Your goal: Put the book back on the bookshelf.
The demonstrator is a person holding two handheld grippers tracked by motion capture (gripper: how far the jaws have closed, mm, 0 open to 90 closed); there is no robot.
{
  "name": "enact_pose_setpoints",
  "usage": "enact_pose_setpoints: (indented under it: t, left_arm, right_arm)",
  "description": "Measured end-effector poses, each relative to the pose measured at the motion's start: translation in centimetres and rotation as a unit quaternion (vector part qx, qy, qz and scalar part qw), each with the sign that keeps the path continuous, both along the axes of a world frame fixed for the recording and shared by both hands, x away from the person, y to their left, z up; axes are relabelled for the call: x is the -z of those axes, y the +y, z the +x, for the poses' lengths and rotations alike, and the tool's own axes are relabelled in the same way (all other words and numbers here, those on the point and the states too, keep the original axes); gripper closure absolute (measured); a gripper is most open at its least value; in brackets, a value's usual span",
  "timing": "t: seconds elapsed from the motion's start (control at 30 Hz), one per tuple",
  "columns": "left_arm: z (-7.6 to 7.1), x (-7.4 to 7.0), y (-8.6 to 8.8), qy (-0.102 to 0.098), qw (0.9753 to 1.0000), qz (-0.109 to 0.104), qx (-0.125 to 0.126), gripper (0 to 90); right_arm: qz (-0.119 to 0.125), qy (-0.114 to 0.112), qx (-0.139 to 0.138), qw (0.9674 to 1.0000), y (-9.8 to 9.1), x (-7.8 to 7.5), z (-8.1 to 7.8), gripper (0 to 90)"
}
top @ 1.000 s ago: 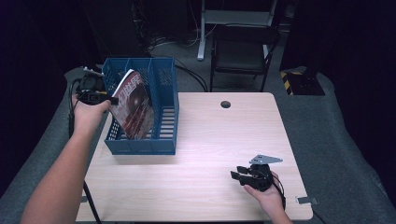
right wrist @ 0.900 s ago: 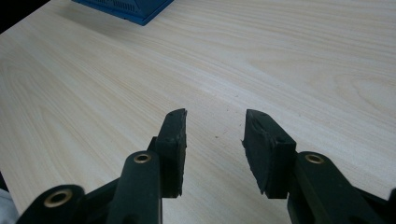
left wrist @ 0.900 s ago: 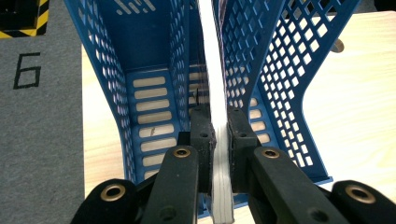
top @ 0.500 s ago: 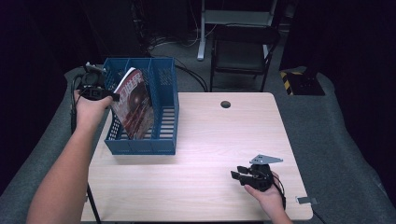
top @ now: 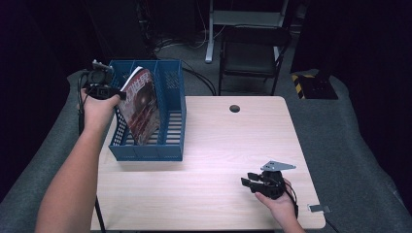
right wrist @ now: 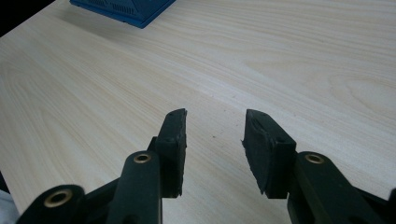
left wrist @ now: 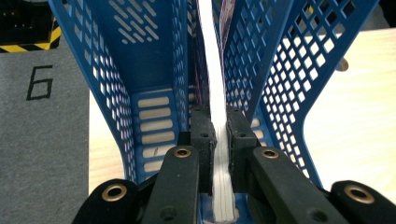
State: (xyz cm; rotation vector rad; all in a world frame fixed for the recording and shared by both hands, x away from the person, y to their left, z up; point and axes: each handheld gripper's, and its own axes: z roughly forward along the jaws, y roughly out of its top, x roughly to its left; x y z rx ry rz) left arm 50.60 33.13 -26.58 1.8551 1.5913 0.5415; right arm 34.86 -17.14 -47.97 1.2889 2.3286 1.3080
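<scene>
Light wood table (top: 233, 145) on grey carpet (top: 350, 160). Black chair (top: 252, 53) at far side; yellow-black striped box (top: 313, 85) far right. Room dark.

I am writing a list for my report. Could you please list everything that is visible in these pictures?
magazine: one, red and white cover, standing tilted in the file rack, gripped at its edge
file rack: one, blue, on the table's left part
table: one, light wood, centre
table hole: one, dark, far edge
chair: one, black, behind the table
left tongs: one, black, shut on the magazine
right tongs: one, black, open, low over the table's near right part, holding nothing
</scene>
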Motion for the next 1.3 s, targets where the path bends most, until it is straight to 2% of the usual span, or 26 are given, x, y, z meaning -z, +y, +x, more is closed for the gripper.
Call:
enact_pose_setpoints:
  t: [0.2, 0.33, 0.47, 0.57, 0.97, 1.3]
  left_arm:
    - [0.6, 0.2, -0.1, -0.012, 0.9998, -0.006, -0.017, 84.6]
    - [0.9, 0.3, -0.2, -0.01, 0.9997, -0.011, -0.02, 84.6]
    - [1.3, 0.3, -0.2, -0.018, 0.9994, -0.015, -0.027, 84.6]
    - [1.7, 0.4, -0.5, -0.031, 0.9987, -0.017, -0.037, 84.6]
    - [2.6, 0.6, -0.7, -0.04, 0.9979, -0.021, -0.047, 84.6]
    - [2.6, 0.9, -0.8, -0.05, 0.9972, -0.016, -0.053, 84.5]
  right_arm:
    - [0.001, 0.0, 0.001, 1.0, -0.2, 0.0, 0.0, 59.2]
    - [0.004, 0.001, 0.005, 1.0, -0.2, -0.1, -0.2, 59.2]
    - [0.005, -0.001, 0.008, 1.0, -0.4, -0.1, -0.2, 59.2]
    - [0.006, -0.005, 0.008, 0.9999, -0.6, -0.1, -0.2, 59.2]
    - [0.007, -0.006, 0.013, 0.9999, -1.0, -0.2, -0.3, 59.2]
    - [0.01, -0.005, 0.016, 0.9998, -0.9, -0.1, -0.2, 59.2]
